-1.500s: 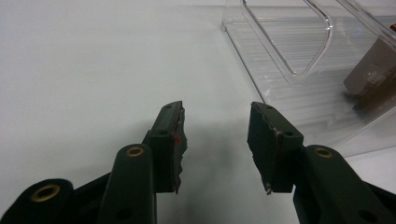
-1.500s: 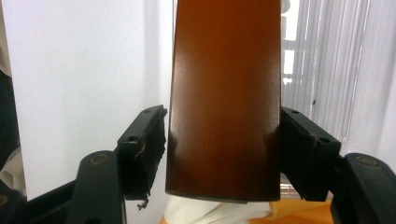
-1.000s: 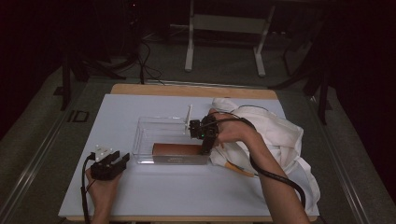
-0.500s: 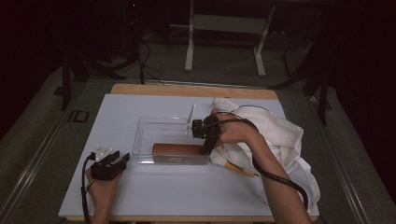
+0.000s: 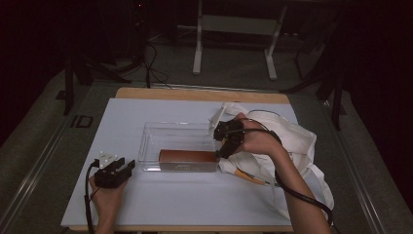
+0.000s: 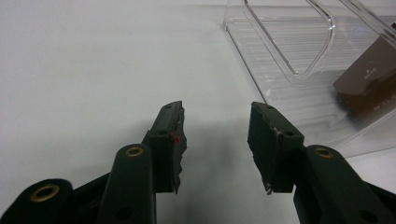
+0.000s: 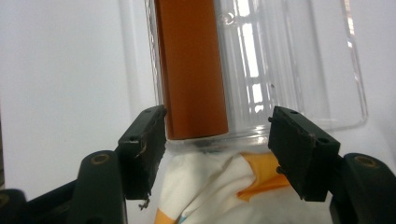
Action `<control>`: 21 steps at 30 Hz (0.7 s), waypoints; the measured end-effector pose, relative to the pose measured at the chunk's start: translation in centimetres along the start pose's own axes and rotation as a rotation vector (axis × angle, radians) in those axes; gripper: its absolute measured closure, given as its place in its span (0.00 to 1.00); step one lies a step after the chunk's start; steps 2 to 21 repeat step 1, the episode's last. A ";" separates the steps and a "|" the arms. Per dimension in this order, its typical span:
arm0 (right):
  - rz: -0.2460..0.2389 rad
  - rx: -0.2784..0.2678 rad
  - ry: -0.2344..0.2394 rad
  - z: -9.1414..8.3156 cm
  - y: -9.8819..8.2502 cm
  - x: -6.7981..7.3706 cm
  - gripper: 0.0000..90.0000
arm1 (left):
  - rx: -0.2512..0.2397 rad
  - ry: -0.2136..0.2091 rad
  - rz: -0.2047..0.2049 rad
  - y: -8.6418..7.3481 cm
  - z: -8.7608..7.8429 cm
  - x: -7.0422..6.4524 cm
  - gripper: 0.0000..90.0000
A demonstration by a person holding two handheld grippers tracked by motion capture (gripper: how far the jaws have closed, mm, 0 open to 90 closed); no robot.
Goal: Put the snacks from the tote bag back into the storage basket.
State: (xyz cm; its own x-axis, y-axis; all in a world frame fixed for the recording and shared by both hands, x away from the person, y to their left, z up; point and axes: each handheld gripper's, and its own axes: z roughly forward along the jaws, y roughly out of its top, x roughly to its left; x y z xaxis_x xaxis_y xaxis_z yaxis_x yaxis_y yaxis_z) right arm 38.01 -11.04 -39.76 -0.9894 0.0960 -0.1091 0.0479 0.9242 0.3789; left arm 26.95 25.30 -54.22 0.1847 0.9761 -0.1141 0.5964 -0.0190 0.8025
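Note:
A clear plastic bin (image 5: 160, 134) stands in the middle of the white table, and a long brown box (image 5: 188, 157) lies inside along its near wall. My right gripper (image 5: 225, 145) hovers open at the bin's right end. In the right gripper view the brown box (image 7: 190, 65) and the bin's rim (image 7: 299, 70) lie just beyond my open right gripper (image 7: 217, 149). My left gripper (image 5: 113, 171) rests open on the table at the near left of the bin. In the left gripper view my left gripper (image 6: 215, 140) holds nothing, and the bin (image 6: 299, 56) stands to its right.
A white cloth bag (image 5: 292, 146) with orange markings lies crumpled at the right of the bin, under my right hand. Its fabric (image 7: 210, 186) shows below the right jaws. The table mat (image 5: 117, 122) is bare to the left. Table legs and cables stand on the dark floor behind.
My right gripper has shifted slightly left and down toward the bin's right end. The brown box lies where it was. The left gripper has not moved.

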 end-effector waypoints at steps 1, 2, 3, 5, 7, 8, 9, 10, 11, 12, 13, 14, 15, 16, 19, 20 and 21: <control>0.013 -0.026 -0.005 -0.2 -0.5 0.3 0.40 | 0.004 0.002 0.001 0.0 0.0 0.0 0.62; 0.013 -0.026 -0.005 -0.2 -0.5 0.3 0.40 | 0.004 0.002 0.001 0.0 0.0 0.0 0.62; 0.013 -0.026 -0.005 -0.2 -0.5 0.3 0.40 | 0.004 0.002 0.001 0.0 0.0 0.0 0.62; 0.013 -0.026 -0.005 -0.2 -0.5 0.3 0.40 | 0.004 0.002 0.001 0.0 0.0 0.0 0.62; 0.013 -0.026 -0.005 -0.2 -0.5 0.3 0.40 | 0.004 0.002 0.001 0.0 0.0 0.0 0.62; 0.013 -0.026 -0.005 -0.2 -0.5 0.3 0.40 | 0.004 0.002 0.001 0.0 0.0 0.0 0.62; 0.013 -0.026 -0.005 -0.2 -0.5 0.3 0.40 | 0.004 0.002 0.001 0.0 0.0 0.0 0.62; 0.013 -0.026 -0.005 -0.2 -0.5 0.3 0.40 | 0.004 0.002 0.001 0.0 0.0 0.0 0.62; 0.013 -0.026 -0.005 -0.2 -0.5 0.3 0.40 | 0.004 0.002 0.001 0.0 0.0 0.0 0.62; 0.013 -0.026 -0.005 -0.2 -0.5 0.3 0.40 | 0.004 0.002 0.001 0.0 0.0 0.0 0.62; 0.013 -0.026 -0.005 -0.2 -0.5 0.3 0.40 | 0.004 0.002 0.001 0.0 0.0 0.0 0.62; 0.013 -0.026 -0.005 -0.2 -0.5 0.3 0.40 | 0.004 0.002 0.001 0.0 0.0 0.0 0.62; 0.013 -0.026 -0.005 -0.2 -0.5 0.3 0.40 | 0.004 0.002 0.001 0.0 0.0 0.0 0.62; 0.013 -0.026 -0.005 -0.2 -0.5 0.3 0.40 | 0.004 0.002 0.001 0.0 0.0 0.0 0.62; 0.013 -0.026 -0.005 -0.2 -0.5 0.3 0.40 | 0.004 0.002 0.001 0.0 0.0 0.0 0.62; 0.013 -0.026 -0.005 -0.2 -0.5 0.3 0.40 | 0.004 0.002 0.001 0.0 0.0 0.0 0.62; 0.013 -0.026 -0.005 -0.2 -0.5 0.3 0.40 | 0.004 0.002 0.001 0.0 0.0 0.0 0.62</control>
